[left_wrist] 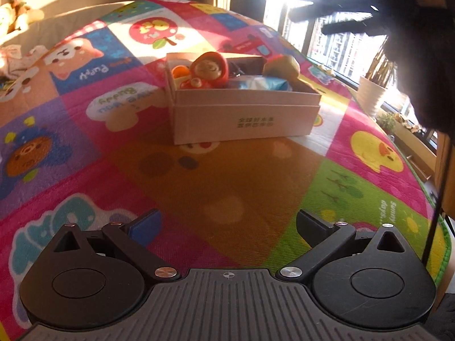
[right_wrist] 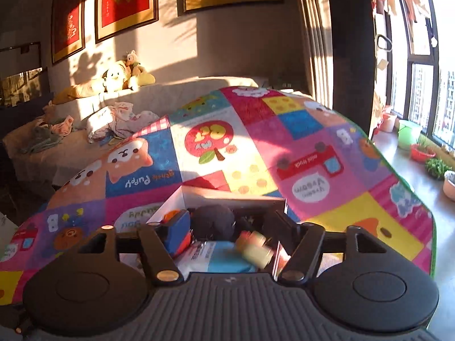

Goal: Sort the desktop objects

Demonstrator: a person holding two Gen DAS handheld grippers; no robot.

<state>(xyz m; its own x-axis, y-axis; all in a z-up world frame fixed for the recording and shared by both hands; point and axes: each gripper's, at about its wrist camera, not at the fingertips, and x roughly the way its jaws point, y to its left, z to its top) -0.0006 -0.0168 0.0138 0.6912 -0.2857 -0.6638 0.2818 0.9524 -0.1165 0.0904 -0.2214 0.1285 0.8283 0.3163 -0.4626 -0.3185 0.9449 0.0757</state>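
Observation:
A white cardboard box (left_wrist: 244, 119) stands on the colourful play mat (left_wrist: 227, 176) and holds several items: a red-hooded doll (left_wrist: 210, 69), an orange piece (left_wrist: 180, 71), a blue packet (left_wrist: 261, 83) and a tan block (left_wrist: 281, 66). My left gripper (left_wrist: 227, 221) hovers low over the mat in front of the box, open and with nothing in it. My right gripper (left_wrist: 310, 17) shows as a dark shape up high to the box's right. In the right wrist view it (right_wrist: 229, 221) is open above the box (right_wrist: 170, 201). A blurred yellowish item (right_wrist: 256, 248) lies below, between the fingers and untouched.
A grey sofa (right_wrist: 85, 153) with plush toys (right_wrist: 119, 76) and crumpled cloth lies beyond the mat. A window ledge on the right carries a white plant pot (left_wrist: 369, 96), a green bucket (right_wrist: 408, 133) and small planters. The mat's green edge (right_wrist: 398, 167) drops off there.

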